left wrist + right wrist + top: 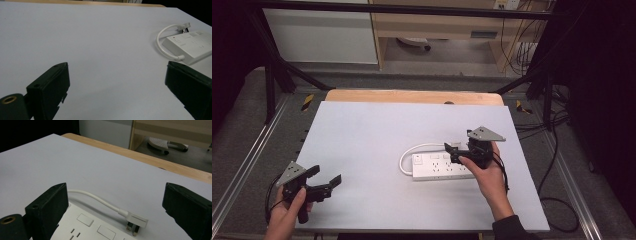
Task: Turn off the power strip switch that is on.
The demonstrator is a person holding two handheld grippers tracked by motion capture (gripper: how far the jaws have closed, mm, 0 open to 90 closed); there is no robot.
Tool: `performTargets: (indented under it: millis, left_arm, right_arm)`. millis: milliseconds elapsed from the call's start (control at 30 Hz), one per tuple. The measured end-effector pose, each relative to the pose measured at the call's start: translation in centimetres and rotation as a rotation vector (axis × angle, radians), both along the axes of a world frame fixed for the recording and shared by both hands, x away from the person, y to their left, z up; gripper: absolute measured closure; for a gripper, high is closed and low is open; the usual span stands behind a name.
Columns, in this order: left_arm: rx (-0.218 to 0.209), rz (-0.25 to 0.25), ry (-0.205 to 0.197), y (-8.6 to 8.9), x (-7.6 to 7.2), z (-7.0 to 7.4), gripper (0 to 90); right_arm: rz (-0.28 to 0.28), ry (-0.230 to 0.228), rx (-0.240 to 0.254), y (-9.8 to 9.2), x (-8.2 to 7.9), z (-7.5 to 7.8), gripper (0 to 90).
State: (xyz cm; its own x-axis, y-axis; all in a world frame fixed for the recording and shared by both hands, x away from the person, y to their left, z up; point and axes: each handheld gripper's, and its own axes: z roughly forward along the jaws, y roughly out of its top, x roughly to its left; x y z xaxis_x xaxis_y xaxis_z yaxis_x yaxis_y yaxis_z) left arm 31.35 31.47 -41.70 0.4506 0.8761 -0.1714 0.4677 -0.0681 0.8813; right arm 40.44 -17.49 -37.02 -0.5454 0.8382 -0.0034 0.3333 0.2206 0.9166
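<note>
A white power strip [439,166] lies right of the middle of the grey-white table top [362,145]. Its white cable [404,157] loops from the left end round to a flat plug [455,146] lying behind the strip. My right gripper [452,153] hovers open over the strip's far right part, with the plug [136,221] between and below its jaws and the strip [85,225] under it. My left gripper [326,176] is open near the front left corner, holding nothing. In the left gripper view the strip [190,46] lies off to the right.
A wooden strip [412,96] runs along the table's far edge. Black frame bars [272,75] stand at the back corners. Loose black cables [557,165] lie on the floor to the right. A chair base [165,145] sits on the floor beyond the table.
</note>
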Motion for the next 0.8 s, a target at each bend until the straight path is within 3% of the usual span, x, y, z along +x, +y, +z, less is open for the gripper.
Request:
performTargets:
  millis: [400,800]
  left_arm:
    - [0.006,-0.006,0.006,-0.1,0.1,-0.1,5.7]
    - [0.001,-0.009,0.015,-0.1,0.2,-0.2,5.7]
  right_arm:
    - [0.01,-0.003,-0.019,1.5,0.9,-0.1,7.2]
    - [0.019,0.007,-0.007,2.2,1.1,-0.3,9.6]
